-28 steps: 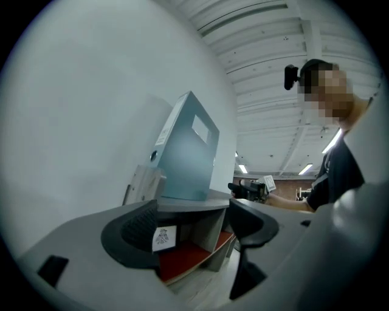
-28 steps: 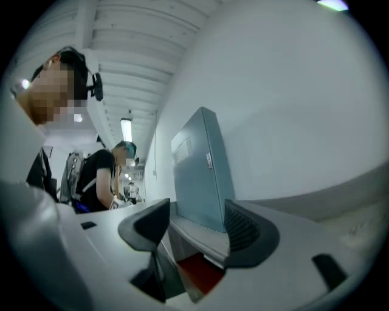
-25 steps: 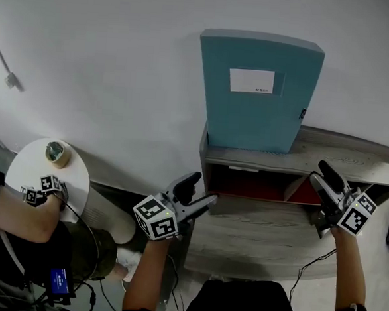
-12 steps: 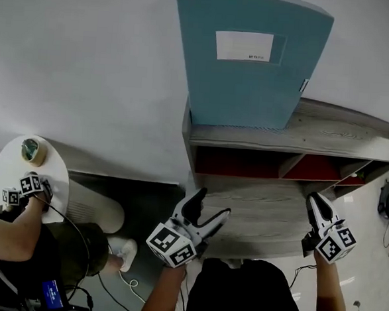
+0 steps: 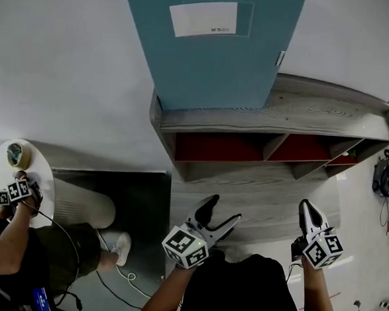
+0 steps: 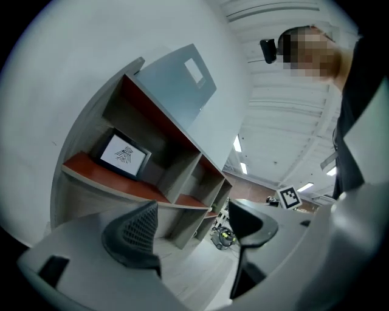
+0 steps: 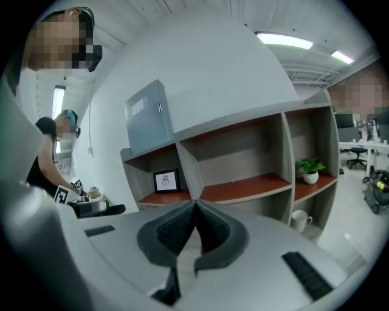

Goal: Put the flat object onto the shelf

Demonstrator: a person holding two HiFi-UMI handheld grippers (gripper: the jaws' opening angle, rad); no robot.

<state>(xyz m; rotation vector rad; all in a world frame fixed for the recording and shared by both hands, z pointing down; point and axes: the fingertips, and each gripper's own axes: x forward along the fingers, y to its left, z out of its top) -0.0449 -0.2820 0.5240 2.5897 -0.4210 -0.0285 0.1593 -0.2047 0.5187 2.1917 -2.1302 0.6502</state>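
Currently the flat blue-green folder is on the shelf. It stands upright on the top board at the shelf's left end, back against the white wall, white label facing out. Its top edge runs out of the head view.

Left tool: jaws wide apart, nothing between them, only floor and shelf beyond.

Right tool: jaws pressed together, pads meeting, nothing held.

Both tools sit low in front of the shelf, over the grey floor, well apart from the folder. The left one is below the shelf's left end, the right one below its right half.

Shelf compartments have red-brown boards. The right gripper view shows:
- a small framed picture in the left compartment
- a potted plant in the far right compartment
- a white mug on the level below the plant

Far left in the head view, a second person has marker cubes at the edge of a small round white bench. A tape roll lies on the bench just beside the cubes.
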